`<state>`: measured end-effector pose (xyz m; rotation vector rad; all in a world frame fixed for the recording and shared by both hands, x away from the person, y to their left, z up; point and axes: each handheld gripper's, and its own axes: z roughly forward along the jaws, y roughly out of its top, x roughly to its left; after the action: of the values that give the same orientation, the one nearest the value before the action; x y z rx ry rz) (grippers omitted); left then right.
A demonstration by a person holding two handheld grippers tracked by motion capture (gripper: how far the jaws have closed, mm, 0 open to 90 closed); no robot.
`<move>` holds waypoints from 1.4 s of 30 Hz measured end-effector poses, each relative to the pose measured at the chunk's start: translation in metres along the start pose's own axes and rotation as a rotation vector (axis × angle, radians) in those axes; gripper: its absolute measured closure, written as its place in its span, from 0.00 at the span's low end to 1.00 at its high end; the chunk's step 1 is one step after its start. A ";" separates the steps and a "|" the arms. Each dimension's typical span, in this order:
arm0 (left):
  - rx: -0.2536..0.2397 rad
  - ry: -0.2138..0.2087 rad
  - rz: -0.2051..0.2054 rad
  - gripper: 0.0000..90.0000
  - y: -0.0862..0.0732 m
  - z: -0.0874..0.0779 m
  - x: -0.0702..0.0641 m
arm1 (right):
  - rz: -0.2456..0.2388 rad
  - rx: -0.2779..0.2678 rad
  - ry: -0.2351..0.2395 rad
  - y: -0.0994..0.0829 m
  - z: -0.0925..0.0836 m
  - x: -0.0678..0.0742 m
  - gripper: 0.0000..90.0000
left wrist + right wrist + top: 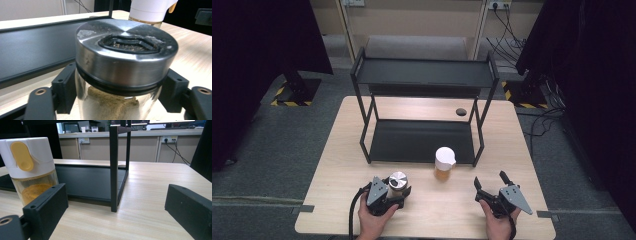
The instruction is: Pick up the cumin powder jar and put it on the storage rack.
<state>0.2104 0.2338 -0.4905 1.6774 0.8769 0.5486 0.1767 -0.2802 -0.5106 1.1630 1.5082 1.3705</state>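
Left gripper [398,194]: your jaws clamp the steel-lidded spice jar [397,182] just under its lid.
Spice jar: upright on the table [332,170], in front of the black rack [422,140].
White-capped seasoning bottle [444,163]: standing at the rack's front edge.
Right gripper [492,186]: your jaws gape wide, nothing between them.

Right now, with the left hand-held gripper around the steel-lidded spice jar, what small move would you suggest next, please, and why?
Probably lift the spice jar straight up a little. The left hand-held gripper has its jaws shut on the glass just under the lid, and the jar stands on the table in front of the black rack; a short lift would test the grip before carrying it to a shelf.
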 end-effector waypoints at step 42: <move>-0.067 0.029 0.024 0.34 0.026 -0.009 -0.003 | -0.008 0.004 0.002 0.001 0.000 0.000 0.06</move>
<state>0.2090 0.2343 -0.4633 1.6248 0.8513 0.6138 0.1770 -0.2798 -0.5099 1.1572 1.5161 1.3639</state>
